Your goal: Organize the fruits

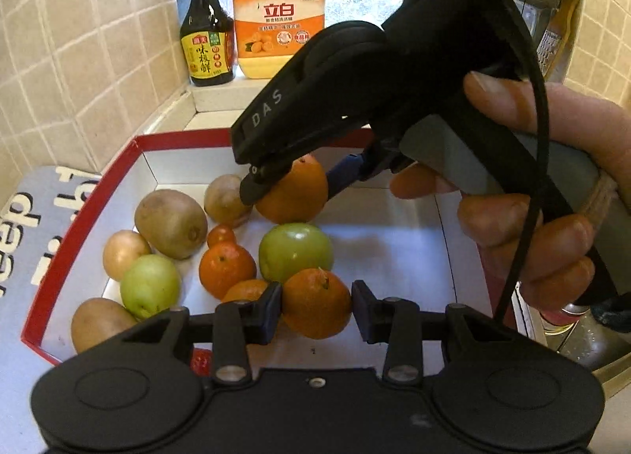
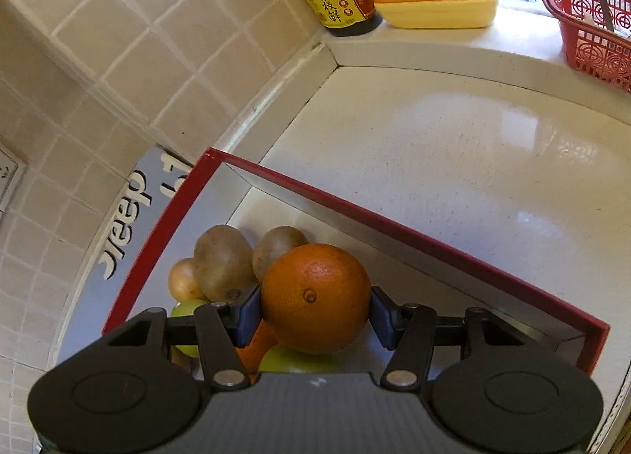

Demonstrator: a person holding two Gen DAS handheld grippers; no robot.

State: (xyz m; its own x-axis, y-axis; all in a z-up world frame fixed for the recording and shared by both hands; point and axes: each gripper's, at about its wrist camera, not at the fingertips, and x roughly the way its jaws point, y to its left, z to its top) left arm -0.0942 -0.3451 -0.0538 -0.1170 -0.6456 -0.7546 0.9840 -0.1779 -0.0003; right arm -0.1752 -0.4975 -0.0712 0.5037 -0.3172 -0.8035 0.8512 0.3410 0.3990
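A red-rimmed white box holds several fruits: kiwis, green apples, small oranges. My left gripper is shut on a small orange with a stem, low over the box's near side. My right gripper is shut on a large orange and holds it above the fruit pile. In the left wrist view the right gripper reaches in from the right with that orange. The box's rim also shows in the right wrist view.
A soy sauce bottle and a yellow detergent jug stand on the ledge behind the box. A red basket sits on the ledge at the right. A tiled wall is at the left. White countertop lies right of the box.
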